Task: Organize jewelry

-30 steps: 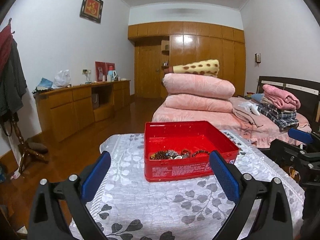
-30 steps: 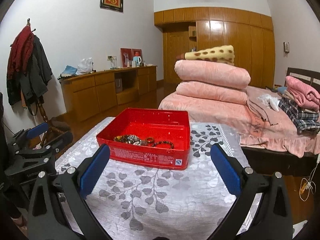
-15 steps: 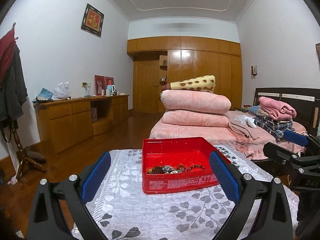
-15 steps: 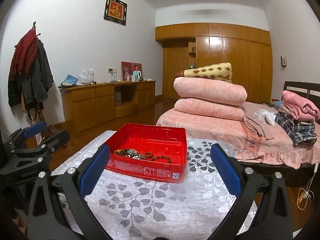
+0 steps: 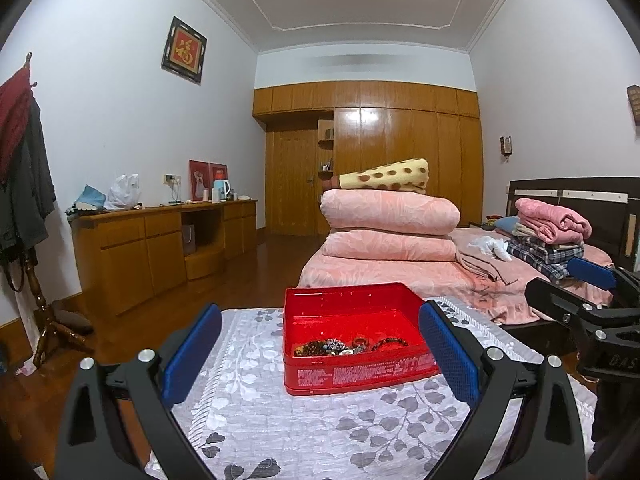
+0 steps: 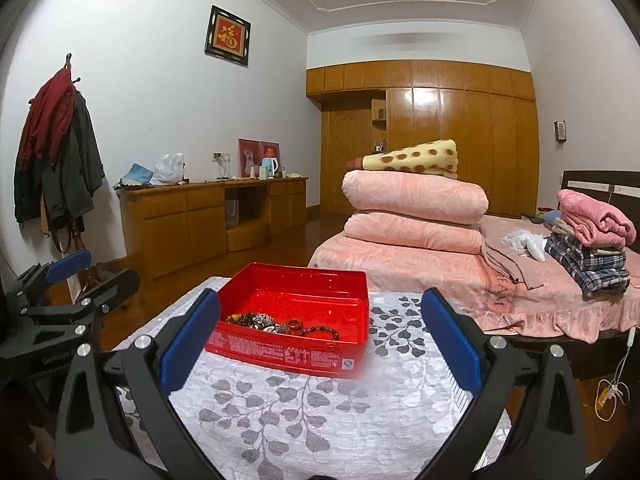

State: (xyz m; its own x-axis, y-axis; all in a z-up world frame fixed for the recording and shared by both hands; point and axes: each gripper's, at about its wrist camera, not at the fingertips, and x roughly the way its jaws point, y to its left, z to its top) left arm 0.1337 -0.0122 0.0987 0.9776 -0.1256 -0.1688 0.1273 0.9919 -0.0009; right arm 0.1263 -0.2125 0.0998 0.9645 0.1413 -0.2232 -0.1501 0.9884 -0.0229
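Showing both tools drawn back and tilted upward compared with a second ago, so more wall and ceiling fill each view. Left tool (image 5: 320, 354) and right tool (image 6: 320, 338) hang released, jaws spread wide, grasping nothing, short of the red tin (image 5: 352, 336). Jewelry (image 5: 348, 347), beaded bracelets and rings, lies heaped along the tin's near wall; the tin sits on the leaf-patterned table (image 5: 280, 432). Such a retreat suits either a pause ahead of sorting or a withdrawal once pieces were gathered; the tin's contents look unchanged.
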